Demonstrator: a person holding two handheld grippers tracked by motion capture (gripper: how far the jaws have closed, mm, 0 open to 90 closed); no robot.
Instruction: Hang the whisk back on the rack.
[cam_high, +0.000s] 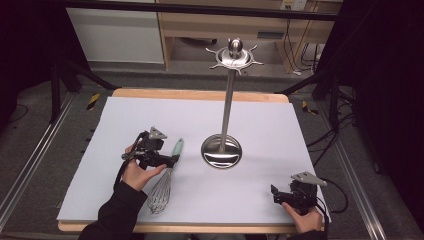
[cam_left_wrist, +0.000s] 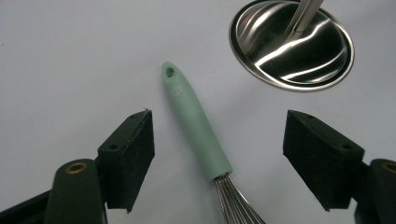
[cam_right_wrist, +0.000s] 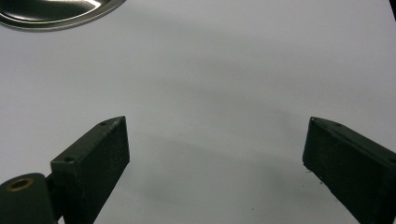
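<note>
The left tongs (cam_left_wrist: 218, 140) stand released, their two black jaws spread wide with a whisk (cam_left_wrist: 198, 130) lying on the counter (cam_left_wrist: 70, 56) between them. Its mint-green handle runs up the gap, nearer the left jaw than the right, touching neither; the hanging hole at the handle's tip lies beyond the jaw tips, and the steel wires begin just below the level of the pads. In the high view the left tongs (cam_high: 172, 159) sit over the handle of the whisk (cam_high: 165, 182), with the wire cage lying toward the person's side of them, beside the left hand (cam_high: 137, 172). Ahead and to the right of the left tongs stands a utensil stand (cam_left_wrist: 292, 44), its round polished base well beyond the right jaw; its steel pole rises to a crown of hooks in the high view (cam_high: 229, 100).

The right tongs (cam_right_wrist: 215, 158) are likewise released, jaws wide apart over bare white counter with nothing between them. The edge of the stand's base (cam_right_wrist: 56, 14) shows far ahead of their left jaw. In the high view the right tongs (cam_high: 274, 194) rest low near the counter's near right corner, held by the right hand (cam_high: 305, 217), well apart from the whisk.
</note>
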